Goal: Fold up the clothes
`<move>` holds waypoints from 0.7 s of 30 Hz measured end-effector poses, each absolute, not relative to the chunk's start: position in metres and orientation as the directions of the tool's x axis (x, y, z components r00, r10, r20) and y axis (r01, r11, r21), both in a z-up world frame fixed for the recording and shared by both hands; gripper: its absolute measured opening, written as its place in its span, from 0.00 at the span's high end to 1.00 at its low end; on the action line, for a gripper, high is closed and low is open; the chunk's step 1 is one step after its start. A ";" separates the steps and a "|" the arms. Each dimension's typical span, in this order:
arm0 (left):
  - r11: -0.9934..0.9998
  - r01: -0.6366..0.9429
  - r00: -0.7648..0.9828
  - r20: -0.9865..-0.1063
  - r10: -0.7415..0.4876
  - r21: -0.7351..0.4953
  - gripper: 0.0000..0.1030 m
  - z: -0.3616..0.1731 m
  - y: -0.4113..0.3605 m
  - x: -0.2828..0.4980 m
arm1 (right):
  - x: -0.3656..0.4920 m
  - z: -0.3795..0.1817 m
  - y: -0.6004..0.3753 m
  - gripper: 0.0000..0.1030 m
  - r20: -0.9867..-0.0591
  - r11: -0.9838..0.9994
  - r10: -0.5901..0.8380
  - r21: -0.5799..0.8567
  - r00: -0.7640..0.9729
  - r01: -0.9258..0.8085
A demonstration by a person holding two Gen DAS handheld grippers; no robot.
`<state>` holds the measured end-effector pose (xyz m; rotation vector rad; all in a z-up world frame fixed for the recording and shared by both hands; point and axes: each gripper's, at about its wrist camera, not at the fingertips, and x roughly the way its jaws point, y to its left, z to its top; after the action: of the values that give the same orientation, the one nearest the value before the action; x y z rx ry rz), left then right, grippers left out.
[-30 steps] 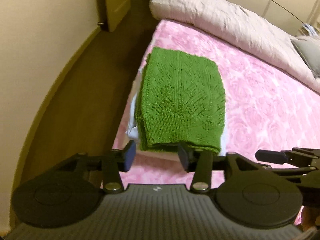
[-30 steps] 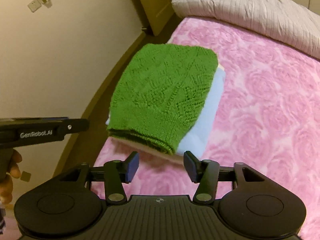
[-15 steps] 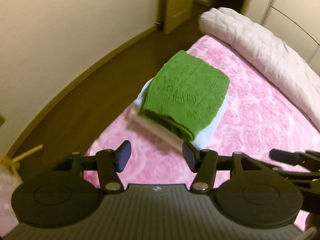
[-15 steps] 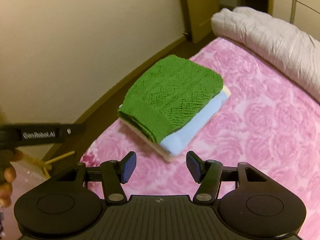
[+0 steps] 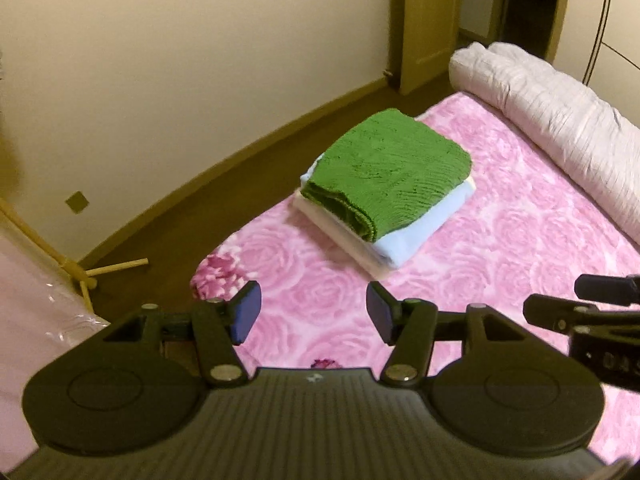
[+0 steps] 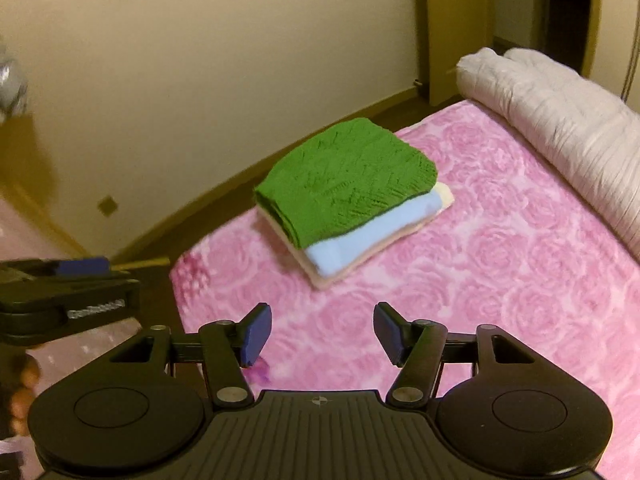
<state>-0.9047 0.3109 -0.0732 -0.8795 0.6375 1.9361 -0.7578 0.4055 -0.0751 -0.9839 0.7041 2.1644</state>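
Observation:
A folded green knit sweater (image 5: 394, 170) lies on top of a folded light blue garment (image 5: 426, 226) and a cream one, stacked near the left edge of the pink rose-patterned bed (image 5: 500, 248). The stack also shows in the right wrist view (image 6: 346, 180). My left gripper (image 5: 313, 312) is open and empty, well back from the stack above the bed's near corner. My right gripper (image 6: 320, 334) is open and empty, also back from the stack. The left gripper shows at the left edge of the right wrist view (image 6: 68, 284).
A rolled pale quilt (image 5: 560, 120) lies along the far right of the bed. Dark wooden floor (image 5: 180, 216) and a cream wall lie left of the bed. A wooden rack foot (image 5: 108, 268) stands on the floor. A door (image 5: 428, 20) is at the back.
Both grippers have pulled back and up from the stack, which now looks smaller and farther away. The stack has not moved. Both grippers stay open.

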 end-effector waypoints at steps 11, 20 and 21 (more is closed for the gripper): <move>-0.508 -0.861 -0.319 -0.797 0.512 0.018 0.49 -0.070 0.290 -0.856 | -0.707 -0.070 0.406 0.41 -0.794 -0.615 0.363 0.189 -0.488 -0.765; -0.546 -0.838 -0.314 -0.815 0.488 -0.004 0.53 -0.072 0.291 -0.834 | -0.685 -0.065 0.412 0.41 -0.809 -0.636 0.377 0.129 -0.451 -0.761; -0.550 -0.835 -0.316 -0.815 0.485 -0.003 0.53 -0.072 0.291 -0.833 | -0.685 -0.065 0.413 0.41 -0.811 -0.641 0.377 0.120 -0.447 -0.758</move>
<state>-0.8330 0.2914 -0.0721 -1.0136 0.5416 1.9578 -0.6851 0.4126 -0.0652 -1.0218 0.6269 2.1148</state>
